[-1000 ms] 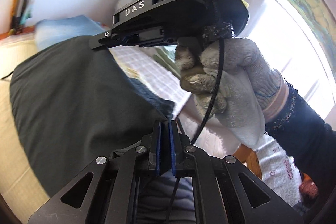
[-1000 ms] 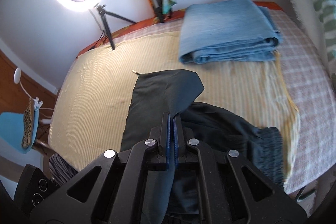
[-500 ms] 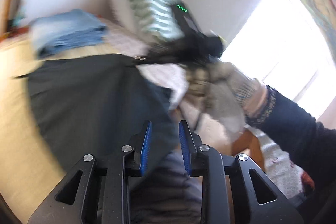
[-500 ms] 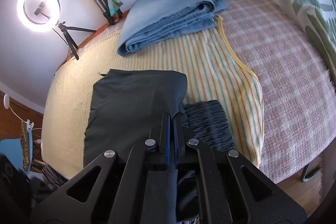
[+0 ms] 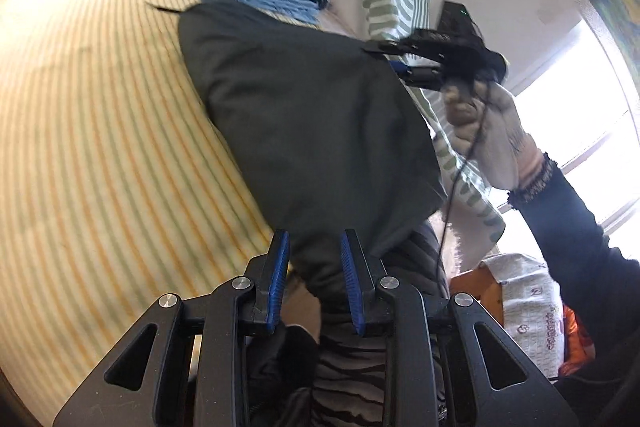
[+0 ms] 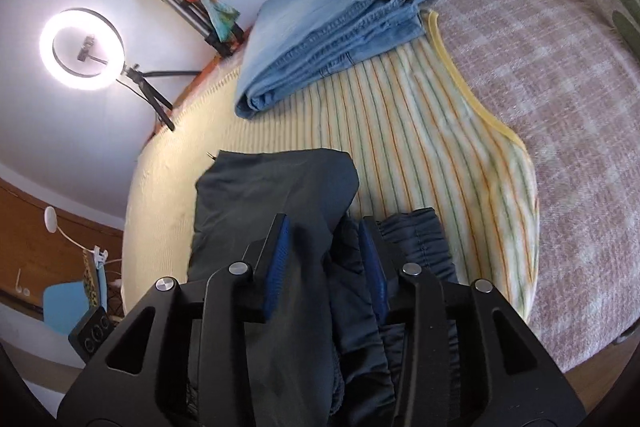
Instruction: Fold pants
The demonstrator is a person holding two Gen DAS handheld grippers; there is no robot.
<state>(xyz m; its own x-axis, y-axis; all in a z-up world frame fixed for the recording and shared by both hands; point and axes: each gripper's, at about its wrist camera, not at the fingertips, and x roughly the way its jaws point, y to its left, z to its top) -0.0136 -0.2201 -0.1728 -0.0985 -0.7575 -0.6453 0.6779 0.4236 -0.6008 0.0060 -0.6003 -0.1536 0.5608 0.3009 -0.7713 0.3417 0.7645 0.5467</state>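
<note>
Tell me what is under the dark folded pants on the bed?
The dark grey folded pants lie on a yellow striped blanket. At their near end, the gathered elastic waistband peeks out from beneath the folded-over leg. Whatever lies beneath their middle is covered.

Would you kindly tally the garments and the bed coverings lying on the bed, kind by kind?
Dark pants: 1
Folded jeans: 1
Striped blanket: 1
Checked blanket: 1
Total: 4
</note>
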